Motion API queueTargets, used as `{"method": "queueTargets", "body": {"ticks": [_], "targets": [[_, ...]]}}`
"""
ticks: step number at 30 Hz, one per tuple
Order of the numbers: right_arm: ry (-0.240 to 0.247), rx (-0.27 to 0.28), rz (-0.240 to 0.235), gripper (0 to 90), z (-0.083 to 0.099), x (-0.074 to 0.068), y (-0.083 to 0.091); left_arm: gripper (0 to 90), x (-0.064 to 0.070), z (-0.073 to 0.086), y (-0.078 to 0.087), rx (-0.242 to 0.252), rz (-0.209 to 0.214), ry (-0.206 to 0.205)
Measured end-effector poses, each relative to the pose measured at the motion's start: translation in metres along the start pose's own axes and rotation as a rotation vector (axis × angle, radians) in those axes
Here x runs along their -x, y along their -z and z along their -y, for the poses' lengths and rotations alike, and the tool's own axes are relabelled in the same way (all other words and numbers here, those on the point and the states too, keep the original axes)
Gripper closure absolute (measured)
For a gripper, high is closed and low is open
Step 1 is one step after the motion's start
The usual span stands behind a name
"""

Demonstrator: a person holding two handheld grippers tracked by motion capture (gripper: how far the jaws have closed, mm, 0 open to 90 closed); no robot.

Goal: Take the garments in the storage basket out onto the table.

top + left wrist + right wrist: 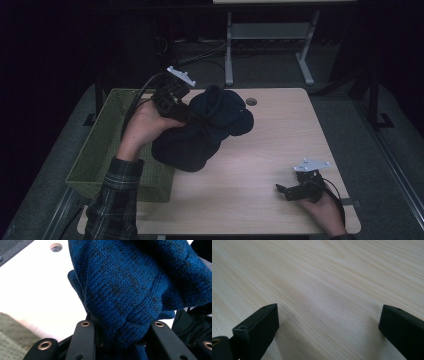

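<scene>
- Dark blue knit garment (210, 127), prob. a sweater: bunched in a lump, lifted at its upper-left part, lower bulk sagging to the surface (270, 165) just beside the green basket (107, 145).
- Left gripper view shows the knit (130, 290) up close, a thick fold wedged between the two black jaws. So the left hand-held gripper (187, 116) is clamped on the garment, jaws held apart only by the cloth.
- Garment's long axis, as it hangs: runs roughly from the basket's far corner out toward the surface's middle, top end at the grommet hole (251, 101), low end drooping near the basket's right wall.
- Key relation: the basket lies to the left of the garment, directly under/behind the left forearm. Garment hangs on the far side of the jaws from the basket, so judged next move = swing it left over the basket rim and let go. Left hand is the nearer one by far, already holding.
- Right hand-held gripper (284, 190): well apart from the basket, at the surface's near right corner, resting low. Jaws spread wide w/ bare wood grain (324, 290) between them, gripping nothing.
- Risk, as a guess: trailing lower bulk may drag on the rim or spill outside it unless lifted higher first.
- Plaid sleeve (117, 200) on the left arm sits over the basket's near end.
</scene>
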State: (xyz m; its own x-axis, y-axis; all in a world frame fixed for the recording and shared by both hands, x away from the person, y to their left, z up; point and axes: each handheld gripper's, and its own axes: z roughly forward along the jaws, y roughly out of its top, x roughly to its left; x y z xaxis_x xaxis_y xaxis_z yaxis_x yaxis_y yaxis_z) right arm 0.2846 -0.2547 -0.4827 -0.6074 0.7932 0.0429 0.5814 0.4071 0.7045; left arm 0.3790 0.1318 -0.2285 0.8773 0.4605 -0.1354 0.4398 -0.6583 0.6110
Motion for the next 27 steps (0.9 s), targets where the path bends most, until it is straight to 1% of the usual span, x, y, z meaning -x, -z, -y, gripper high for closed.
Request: {"method": "queueTargets", "body": {"ticks": [3, 5, 9, 13, 17, 20, 23, 24, 25, 26, 27], "targets": [[0.000, 0.000, 0.000, 2.6, 0.000, 0.000, 0.000, 69.2, 0.004, -0.004, -0.011, -0.001, 0.004, -0.002], [0.001, 0.000, 0.000, 2.5, 0.000, 0.000, 0.000, 69.2, 0.006, -0.006, -0.017, -0.008, 0.011, -0.016], [-0.001, 0.000, 0.000, 2.5, 0.000, 0.000, 0.000, 69.1, 0.009, -0.009, -0.031, -0.012, 0.023, -0.010], [-0.001, -0.001, 0.000, 2.6, 0.000, 0.000, 0.000, 69.1, 0.012, -0.013, -0.046, -0.034, 0.031, -0.024], [-0.004, -0.001, 0.000, 2.5, 0.000, 0.000, 0.000, 69.2, 0.016, -0.014, -0.061, -0.029, 0.046, -0.012], [-0.002, -0.001, 0.000, 2.5, 0.000, 0.000, 0.000, 69.2, 0.018, -0.015, -0.074, -0.044, 0.055, -0.018], [-0.003, -0.002, -0.001, 2.5, 0.000, 0.000, 0.000, 69.2, 0.020, -0.015, -0.086, -0.046, 0.072, -0.012], [-0.003, -0.001, 0.000, 2.5, 0.000, 0.000, 0.000, 69.2, 0.020, -0.015, -0.086, -0.046, 0.072, -0.012], [-0.003, -0.002, 0.000, 2.6, 0.000, 0.000, 0.000, 69.1, 0.021, -0.016, -0.093, -0.048, 0.084, -0.016], [-0.001, -0.004, -0.002, 2.5, 0.000, 0.000, 0.000, 69.1, 0.021, -0.016, -0.093, -0.048, 0.084, -0.016], [-0.002, -0.002, -0.003, 2.5, 0.000, 0.000, 0.000, 69.2, 0.022, -0.017, -0.100, -0.054, 0.093, -0.016]]}}
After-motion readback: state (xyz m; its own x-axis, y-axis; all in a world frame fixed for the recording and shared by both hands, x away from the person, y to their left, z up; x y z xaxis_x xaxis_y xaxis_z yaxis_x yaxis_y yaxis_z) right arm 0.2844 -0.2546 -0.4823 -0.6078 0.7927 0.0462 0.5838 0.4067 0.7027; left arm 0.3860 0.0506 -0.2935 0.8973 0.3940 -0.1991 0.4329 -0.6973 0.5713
